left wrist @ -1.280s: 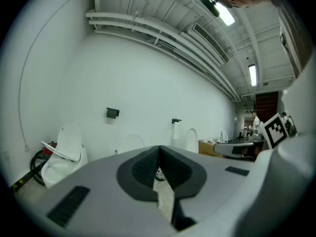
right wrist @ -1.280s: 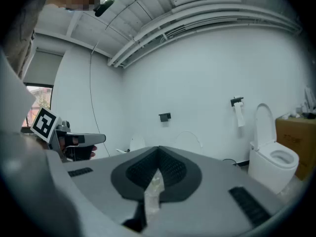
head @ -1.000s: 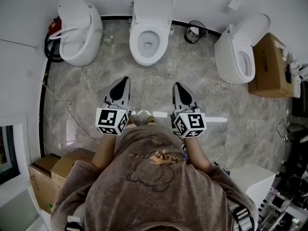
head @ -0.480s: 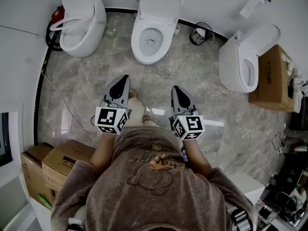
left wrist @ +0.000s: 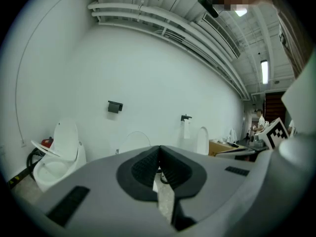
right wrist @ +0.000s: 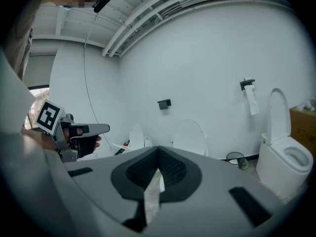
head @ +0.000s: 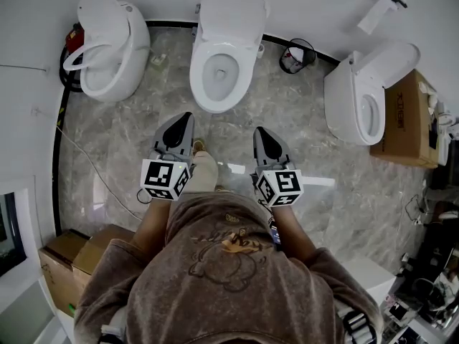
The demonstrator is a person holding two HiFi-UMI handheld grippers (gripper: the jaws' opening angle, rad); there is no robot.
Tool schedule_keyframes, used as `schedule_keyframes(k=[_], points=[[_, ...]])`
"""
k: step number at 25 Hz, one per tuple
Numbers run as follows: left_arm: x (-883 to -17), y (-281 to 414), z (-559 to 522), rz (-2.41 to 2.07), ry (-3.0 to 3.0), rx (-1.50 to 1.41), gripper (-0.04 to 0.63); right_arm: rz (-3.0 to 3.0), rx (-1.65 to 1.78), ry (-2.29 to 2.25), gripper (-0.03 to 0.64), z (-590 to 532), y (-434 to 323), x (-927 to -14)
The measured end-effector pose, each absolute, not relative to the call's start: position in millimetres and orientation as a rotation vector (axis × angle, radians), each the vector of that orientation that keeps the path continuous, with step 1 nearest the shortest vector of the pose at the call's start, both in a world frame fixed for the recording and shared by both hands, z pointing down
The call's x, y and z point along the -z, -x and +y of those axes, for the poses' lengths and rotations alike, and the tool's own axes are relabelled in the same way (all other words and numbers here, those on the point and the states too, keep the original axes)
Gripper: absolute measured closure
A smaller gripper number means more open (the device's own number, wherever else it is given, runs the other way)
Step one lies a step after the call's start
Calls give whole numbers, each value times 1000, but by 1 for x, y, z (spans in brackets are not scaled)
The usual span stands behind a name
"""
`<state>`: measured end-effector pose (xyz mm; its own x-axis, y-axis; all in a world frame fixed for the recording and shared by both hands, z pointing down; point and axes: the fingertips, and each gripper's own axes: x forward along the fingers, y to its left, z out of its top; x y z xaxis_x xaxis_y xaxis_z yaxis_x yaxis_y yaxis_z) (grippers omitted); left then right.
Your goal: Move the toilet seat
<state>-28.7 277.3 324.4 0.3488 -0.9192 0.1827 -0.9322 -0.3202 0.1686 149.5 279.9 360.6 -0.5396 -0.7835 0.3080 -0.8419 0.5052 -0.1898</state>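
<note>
Three white toilets stand along the far wall. The middle toilet [head: 222,45] has its lid up against the wall and its seat down on the bowl. On the left toilet [head: 111,49] the seat ring [head: 80,51] is half raised. The right toilet [head: 362,95] stands side-on with its lid up. My left gripper [head: 187,117] and right gripper [head: 259,130] are held side by side at waist height, well short of the middle toilet. Both are shut, with nothing between the pads [left wrist: 148,164] of the left or the pads [right wrist: 168,168] of the right.
A small black bin [head: 295,54] stands between the middle and right toilets. Cardboard boxes sit at the right wall [head: 410,113] and near my left side [head: 79,260]. A thin cable [head: 79,153] runs over the marble floor at the left. A paper roll [head: 374,16] hangs on the wall.
The person has taken a small step toward the toilets, one foot now forward between the grippers. Both grippers stay shut and side by side.
</note>
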Motion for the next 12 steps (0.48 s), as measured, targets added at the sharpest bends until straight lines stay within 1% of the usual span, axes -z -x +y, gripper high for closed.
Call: schedule_keyframes(k=[12], points=[[-344,58,168,-1511,-2420,-142,586,-2487,-532,-1499,618,182,-112,-372]])
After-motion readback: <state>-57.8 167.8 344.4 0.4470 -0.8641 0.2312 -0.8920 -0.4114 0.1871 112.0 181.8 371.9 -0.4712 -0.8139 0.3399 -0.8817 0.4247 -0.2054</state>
